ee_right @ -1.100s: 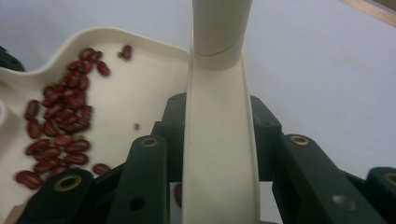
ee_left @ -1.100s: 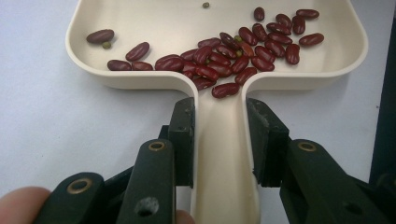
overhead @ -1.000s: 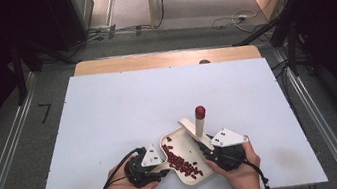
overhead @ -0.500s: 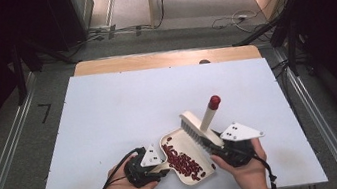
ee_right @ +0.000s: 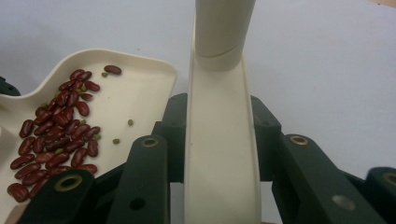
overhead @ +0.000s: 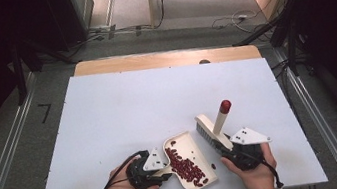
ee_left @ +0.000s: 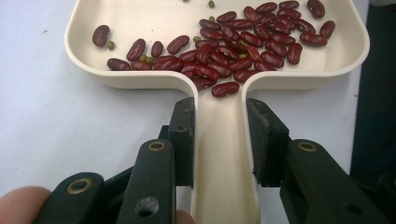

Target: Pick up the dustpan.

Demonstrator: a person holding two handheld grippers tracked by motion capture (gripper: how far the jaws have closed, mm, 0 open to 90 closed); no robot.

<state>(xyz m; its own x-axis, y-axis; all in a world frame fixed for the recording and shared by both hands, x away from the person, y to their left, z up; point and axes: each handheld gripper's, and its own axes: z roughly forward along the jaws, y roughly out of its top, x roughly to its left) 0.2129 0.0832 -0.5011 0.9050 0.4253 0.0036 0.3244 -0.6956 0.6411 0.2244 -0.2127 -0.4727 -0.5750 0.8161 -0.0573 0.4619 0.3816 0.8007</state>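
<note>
1. The cream dustpan (overhead: 190, 159) lay at the table's near edge, between the two hands, with red kidney beans (ee_left: 233, 49) and a few small green beans heaped toward its handle end.
2. It looked like light, stiff, smooth plastic; the loose beans would likely roll out if it tipped, so the narrow handle was the sound place to grip.
3. The left gripper (ee_left: 219, 140) was clamped on that handle, its jaws narrow.
4. The right gripper (ee_right: 219, 140) was closed on the cream handle of the hand brush (overhead: 214, 131), whose red-tipped grip stood tilted just beside the pan.
5. The white tabletop (overhead: 132, 105) looked smooth and flat.
6. Beyond it lay a grey floor with cables.
</note>
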